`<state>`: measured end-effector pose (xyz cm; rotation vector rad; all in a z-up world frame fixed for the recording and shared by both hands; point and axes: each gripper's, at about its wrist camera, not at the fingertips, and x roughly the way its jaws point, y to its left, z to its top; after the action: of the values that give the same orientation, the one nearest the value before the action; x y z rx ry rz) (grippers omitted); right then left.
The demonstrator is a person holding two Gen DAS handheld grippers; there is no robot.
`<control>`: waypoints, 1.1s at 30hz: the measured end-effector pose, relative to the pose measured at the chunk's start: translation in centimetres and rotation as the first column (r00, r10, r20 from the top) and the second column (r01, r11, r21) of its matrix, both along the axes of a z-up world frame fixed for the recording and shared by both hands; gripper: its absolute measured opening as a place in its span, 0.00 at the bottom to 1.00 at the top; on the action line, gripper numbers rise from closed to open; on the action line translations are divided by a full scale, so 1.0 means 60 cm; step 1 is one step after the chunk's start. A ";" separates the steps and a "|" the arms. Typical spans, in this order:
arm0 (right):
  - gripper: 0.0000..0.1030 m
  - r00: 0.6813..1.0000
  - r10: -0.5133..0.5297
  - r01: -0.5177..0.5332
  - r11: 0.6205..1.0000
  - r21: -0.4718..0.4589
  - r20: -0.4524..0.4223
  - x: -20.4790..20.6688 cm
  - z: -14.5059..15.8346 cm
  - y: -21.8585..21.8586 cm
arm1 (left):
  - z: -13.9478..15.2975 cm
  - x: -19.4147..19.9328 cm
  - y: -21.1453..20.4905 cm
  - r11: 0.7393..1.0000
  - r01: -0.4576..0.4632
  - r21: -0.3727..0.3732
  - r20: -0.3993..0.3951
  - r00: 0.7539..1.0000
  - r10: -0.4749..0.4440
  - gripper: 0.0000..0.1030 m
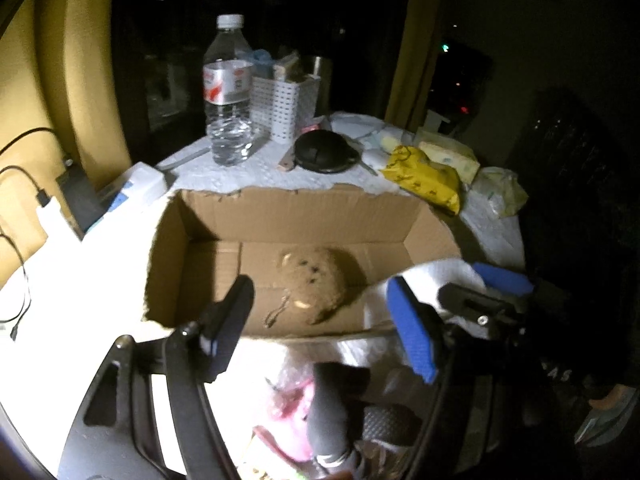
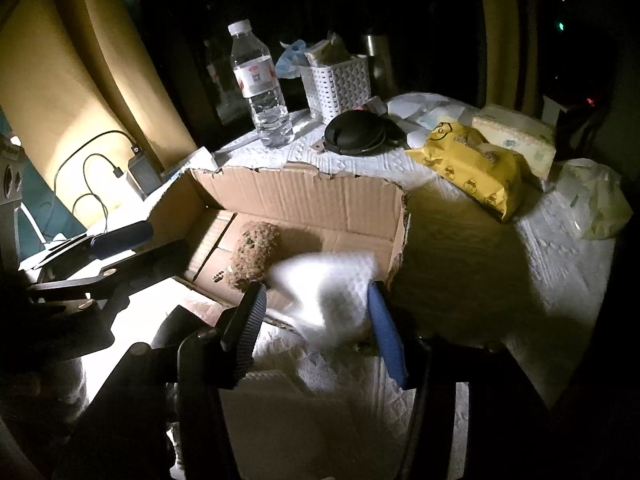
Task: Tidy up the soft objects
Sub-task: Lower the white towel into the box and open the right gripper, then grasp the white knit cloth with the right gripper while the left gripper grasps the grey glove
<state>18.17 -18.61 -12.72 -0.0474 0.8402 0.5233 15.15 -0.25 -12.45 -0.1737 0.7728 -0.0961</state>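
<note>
A brown plush toy is already lying inside the cardboard box, and a white cloth is draping over the box's near right rim. The left gripper and right gripper are both standing open, gripping nothing. Far right, a yellow soft pack is waiting outside, so sorting is looking partway done.

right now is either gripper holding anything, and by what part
Nothing is held. The left gripper stands open above the brown plush toy in the cardboard box. The right gripper is open around a blurred white cloth, pads not pressing it.
</note>
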 end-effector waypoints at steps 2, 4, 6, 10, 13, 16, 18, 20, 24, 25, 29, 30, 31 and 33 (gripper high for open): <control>0.55 1.000 -0.007 0.007 1.000 0.002 0.002 -0.004 0.003 -0.002 | 0.002 -0.007 0.004 1.000 -0.007 0.003 -0.002 1.000 0.007 0.69; 0.55 1.000 -0.005 0.005 1.000 0.005 0.003 -0.009 0.006 -0.003 | 0.004 -0.014 0.007 1.000 -0.009 0.002 -0.001 1.000 0.009 0.69; 0.55 1.000 -0.004 0.004 1.000 0.007 0.009 -0.017 0.010 -0.005 | 0.009 -0.020 0.008 1.000 -0.011 0.006 0.004 1.000 0.011 0.69; 0.55 1.000 -0.003 0.003 1.000 0.016 0.015 -0.032 0.018 -0.006 | 0.018 -0.037 0.009 1.000 -0.013 0.009 0.015 1.000 0.013 0.69; 0.55 1.000 0.000 0.000 1.000 0.022 0.022 -0.047 0.025 -0.007 | 0.024 -0.051 0.005 1.000 -0.006 0.013 0.022 1.000 0.006 0.69; 0.55 1.000 0.005 -0.006 1.000 0.023 0.028 -0.061 0.030 -0.007 | 0.029 -0.064 0.003 1.000 -0.004 0.014 0.029 1.000 0.003 0.69; 0.55 0.999 0.008 -0.008 1.000 0.023 0.031 -0.071 0.032 -0.006 | 0.031 -0.072 0.002 1.000 -0.001 0.015 0.030 1.000 0.001 0.69; 0.55 0.999 0.009 -0.009 1.000 0.025 0.031 -0.080 0.033 -0.008 | 0.032 -0.082 0.001 1.000 0.000 0.018 0.032 0.999 0.000 0.69; 0.55 1.000 0.008 -0.009 1.000 0.027 0.026 -0.096 0.030 -0.010 | 0.034 -0.104 0.000 0.999 0.008 0.034 0.028 1.000 -0.009 0.69; 0.55 1.000 0.008 -0.009 1.000 0.028 0.025 -0.100 0.029 -0.012 | 0.034 -0.109 0.001 0.999 0.007 0.040 0.026 1.000 -0.008 0.69; 0.55 1.000 0.010 -0.011 0.999 0.034 0.019 -0.114 0.023 -0.016 | 0.030 -0.127 0.000 0.997 0.008 0.071 0.016 1.000 -0.009 0.69; 0.55 1.000 0.010 -0.011 0.999 0.034 0.016 -0.117 0.020 -0.016 | 0.029 -0.132 0.001 0.997 0.006 0.071 0.015 1.000 -0.007 0.69; 0.55 1.000 0.012 -0.012 0.999 0.036 0.013 -0.120 0.018 -0.017 | 0.027 -0.136 0.003 0.998 0.003 0.068 0.012 1.000 -0.004 0.69; 0.55 1.000 0.017 -0.017 0.999 0.036 0.008 -0.128 0.013 -0.018 | 0.023 -0.143 0.004 0.998 -0.001 0.064 0.008 1.000 0.000 0.69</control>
<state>10.51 -19.68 -11.92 -0.0237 0.8238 0.5536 6.55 -0.03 -11.08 -0.1126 0.7667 -0.0716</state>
